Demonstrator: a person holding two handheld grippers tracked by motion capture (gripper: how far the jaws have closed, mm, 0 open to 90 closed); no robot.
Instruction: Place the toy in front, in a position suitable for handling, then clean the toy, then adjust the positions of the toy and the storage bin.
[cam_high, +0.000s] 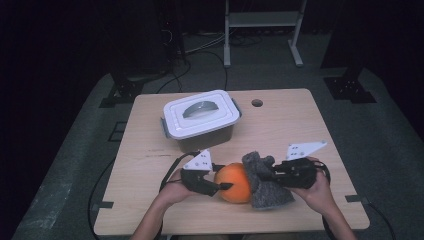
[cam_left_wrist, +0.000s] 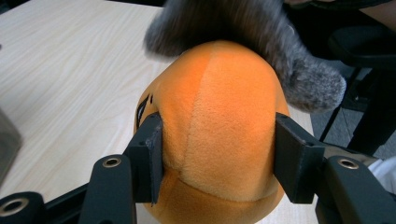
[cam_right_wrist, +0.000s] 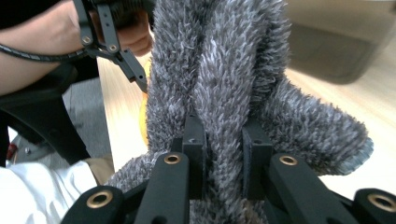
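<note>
An orange plush toy (cam_high: 234, 182) lies near the table's front edge. My left gripper (cam_high: 223, 181) comes at it from the left. In the left gripper view both pads press into the sides of the plush toy (cam_left_wrist: 219, 130), so my left gripper (cam_left_wrist: 217, 140) is shut on it. A grey fuzzy cloth (cam_high: 267, 192) drapes against the toy's right side and over its top (cam_left_wrist: 261, 32). My right gripper (cam_high: 265, 175) reaches in from the right. Its jaws are pinched on a fold of the cloth (cam_right_wrist: 224, 70), with the right gripper (cam_right_wrist: 224, 140) shut on it.
A grey box with a white handled lid (cam_high: 201, 119) stands at the back left of the wooden table (cam_high: 300, 130). A round hole (cam_high: 257, 103) sits near the far edge. Both forearms enter from the bottom. Cables trail off the table's left side.
</note>
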